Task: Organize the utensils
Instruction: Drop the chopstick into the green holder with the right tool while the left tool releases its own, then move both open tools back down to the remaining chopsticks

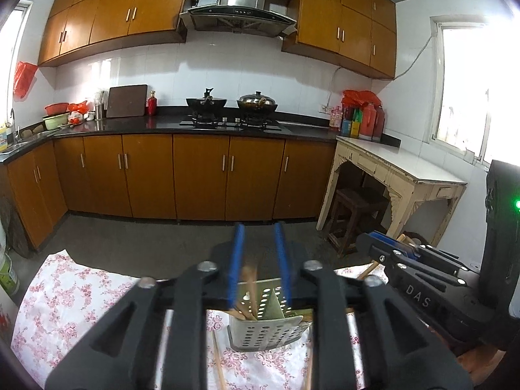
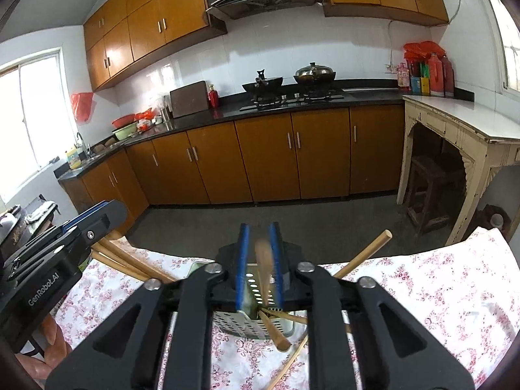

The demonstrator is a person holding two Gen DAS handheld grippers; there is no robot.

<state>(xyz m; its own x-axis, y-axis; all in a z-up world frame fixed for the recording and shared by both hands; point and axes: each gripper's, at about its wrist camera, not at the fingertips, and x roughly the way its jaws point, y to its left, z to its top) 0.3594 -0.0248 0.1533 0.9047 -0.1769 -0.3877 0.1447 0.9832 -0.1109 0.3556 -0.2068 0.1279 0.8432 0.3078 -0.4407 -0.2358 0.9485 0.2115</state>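
Observation:
A perforated metal utensil holder [image 1: 266, 334] [image 2: 227, 323] stands on the floral tablecloth [image 1: 71, 295] [image 2: 422, 295], right under both grippers. My left gripper [image 1: 259, 227] is open above it; a blurred wooden chopstick [image 1: 249, 278] hangs between the blue pads, touching neither, its lower end in the holder. My right gripper [image 2: 259, 227] is slightly open over the holder with a blurred wooden handle [image 2: 265, 260] loose in the narrow gap. A wooden spoon [image 2: 276, 336] and chopsticks [image 2: 289, 317] stick out of the holder. More chopsticks [image 1: 218, 360] lie on the cloth.
A long wooden stick [image 2: 367, 252] leans out past the holder to the right. Beyond the table edge lies grey floor [image 1: 146, 243]. Brown kitchen cabinets [image 1: 201, 175] and a stove with pots [image 1: 227, 104] stand behind. A pale side table [image 1: 406, 175] with a stool [image 1: 354, 214] beneath is at the right.

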